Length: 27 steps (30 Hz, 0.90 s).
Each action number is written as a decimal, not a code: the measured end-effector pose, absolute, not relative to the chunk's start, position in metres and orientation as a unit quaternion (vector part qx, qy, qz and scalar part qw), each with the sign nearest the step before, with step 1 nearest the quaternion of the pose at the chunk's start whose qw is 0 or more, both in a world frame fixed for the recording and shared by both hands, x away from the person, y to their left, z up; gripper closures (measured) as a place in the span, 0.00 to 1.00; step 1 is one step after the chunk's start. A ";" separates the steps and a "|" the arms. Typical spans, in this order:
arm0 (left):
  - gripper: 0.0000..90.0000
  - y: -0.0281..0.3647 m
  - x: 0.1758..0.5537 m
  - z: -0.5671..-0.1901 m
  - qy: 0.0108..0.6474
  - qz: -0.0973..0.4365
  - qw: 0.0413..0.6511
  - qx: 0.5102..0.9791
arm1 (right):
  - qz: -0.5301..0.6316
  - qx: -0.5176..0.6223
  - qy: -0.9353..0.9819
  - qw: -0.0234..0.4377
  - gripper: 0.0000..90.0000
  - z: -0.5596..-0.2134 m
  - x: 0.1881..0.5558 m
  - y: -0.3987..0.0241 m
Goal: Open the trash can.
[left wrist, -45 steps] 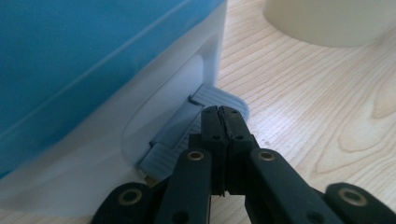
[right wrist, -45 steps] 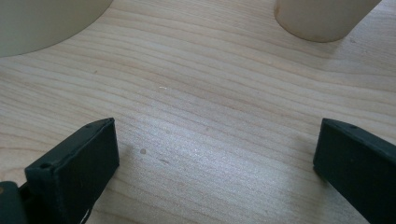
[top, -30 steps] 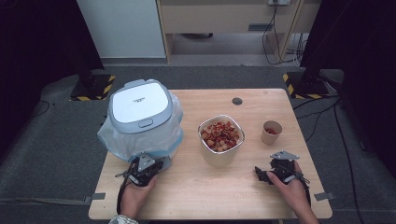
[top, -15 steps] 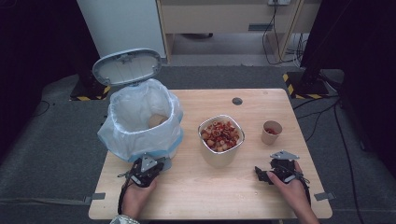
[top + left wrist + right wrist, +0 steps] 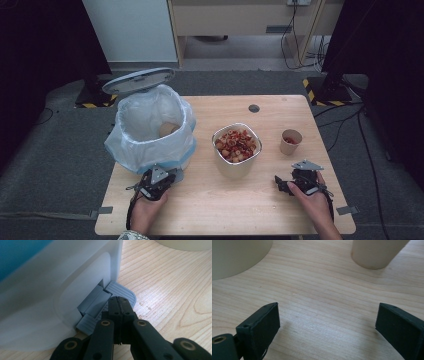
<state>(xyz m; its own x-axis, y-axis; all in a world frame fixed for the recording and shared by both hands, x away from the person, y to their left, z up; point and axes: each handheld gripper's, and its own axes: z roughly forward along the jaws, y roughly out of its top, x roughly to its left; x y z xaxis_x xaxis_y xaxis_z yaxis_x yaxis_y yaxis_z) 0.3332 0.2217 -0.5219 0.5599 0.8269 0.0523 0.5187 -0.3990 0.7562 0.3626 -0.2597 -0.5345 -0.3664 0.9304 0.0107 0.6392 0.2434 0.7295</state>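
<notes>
Taking the bowl of chopped food [image 5: 236, 145] at the middle of the wooden table [image 5: 215, 200] as the landmark: the person's left hand [image 5: 145, 210] comes in from the near edge, to the left of and nearer than the bowl, forearm pointing away from the person, and holds the left gripper [image 5: 165, 176] low against the foot of the pedal bin [image 5: 150, 135]. The bin stands left of the bowl, lined with a white bag, its grey lid [image 5: 138, 80] tipped up at the far side.

In the left gripper view the left gripper's [image 5: 120, 305] jaws are pressed together with no gap, their tips resting on top of the ribbed grey pedal [image 5: 126, 292] that juts from the slot at the bin's base; they hold nothing between them.

The right hand [image 5: 312, 197] lies to the right of and nearer than the bowl, wrist angled inward, the right gripper [image 5: 281, 182] pointing leftwards just above the tabletop. In the right gripper view its [image 5: 328, 320] jaws stand wide apart with bare wood between them, gripping nothing and touching neither vessel.

A small paper cup [image 5: 291, 141] with something red inside stands to the right of the bowl, beyond the right gripper and apart from it.
</notes>
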 end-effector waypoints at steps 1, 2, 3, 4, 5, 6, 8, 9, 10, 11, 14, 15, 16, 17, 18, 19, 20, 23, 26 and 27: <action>0.99 0.222 0.333 -0.522 0.416 0.216 0.357 0.808 | 0.331 0.518 0.757 0.220 0.07 -0.534 0.363 -0.260; 0.99 0.221 0.333 -0.522 0.416 0.217 0.356 0.809 | 0.332 0.523 0.753 0.223 0.08 -0.534 0.363 -0.261; 0.99 0.221 0.333 -0.522 0.416 0.217 0.356 0.809 | 0.332 0.523 0.752 0.226 0.08 -0.533 0.363 -0.262; 0.99 0.221 0.333 -0.522 0.416 0.217 0.355 0.808 | 0.331 0.529 0.748 0.228 0.09 -0.533 0.363 -0.263; 0.99 0.221 0.333 -0.522 0.416 0.218 0.355 0.808 | 0.331 0.529 0.748 0.228 0.09 -0.533 0.363 -0.263; 0.99 0.221 0.333 -0.522 0.416 0.217 0.356 0.808 | 0.336 0.532 0.742 0.231 0.10 -0.531 0.364 -0.265; 0.99 0.221 0.333 -0.522 0.416 0.217 0.355 0.808 | 0.334 0.537 0.739 0.235 0.10 -0.528 0.365 -0.267; 0.99 0.221 0.333 -0.522 0.416 0.217 0.355 0.808 | 0.334 0.537 0.739 0.235 0.10 -0.528 0.365 -0.267; 0.99 0.221 0.333 -0.522 0.415 0.218 0.355 0.809 | 0.332 0.536 0.737 0.243 0.10 -0.525 0.366 -0.268; 0.99 0.221 0.333 -0.522 0.415 0.218 0.355 0.809 | 0.332 0.536 0.737 0.243 0.10 -0.525 0.366 -0.268; 0.99 0.221 0.333 -0.522 0.415 0.219 0.355 0.809 | 0.335 0.539 0.732 0.248 0.12 -0.517 0.368 -0.271; 0.99 0.221 0.333 -0.522 0.415 0.219 0.355 0.809 | 0.335 0.539 0.732 0.248 0.12 -0.517 0.368 -0.271; 0.99 0.221 0.333 -0.522 0.415 0.219 0.355 0.809 | 0.335 0.539 0.732 0.249 0.12 -0.513 0.370 -0.271; 0.99 0.221 0.333 -0.522 0.415 0.219 0.355 0.809 | 0.335 0.539 0.732 0.249 0.12 -0.513 0.370 -0.271; 0.99 0.221 0.333 -0.522 0.415 0.219 0.355 0.809 | 0.333 0.538 0.733 0.250 0.12 -0.511 0.371 -0.272; 0.99 0.221 0.333 -0.522 0.415 0.218 0.355 0.809 | 0.332 0.538 0.733 0.252 0.12 -0.510 0.372 -0.272; 0.99 0.221 0.333 -0.522 0.415 0.218 0.356 0.808 | 0.331 0.538 0.734 0.250 0.12 -0.506 0.373 -0.272; 0.99 0.221 0.333 -0.522 0.416 0.217 0.356 0.808 | 0.330 0.536 0.735 0.253 0.12 -0.502 0.375 -0.272; 0.99 0.221 0.333 -0.522 0.415 0.218 0.356 0.808 | 0.331 0.536 0.733 0.256 0.11 -0.494 0.377 -0.273; 0.99 0.221 0.333 -0.522 0.415 0.218 0.356 0.808 | 0.331 0.536 0.733 0.256 0.11 -0.494 0.377 -0.273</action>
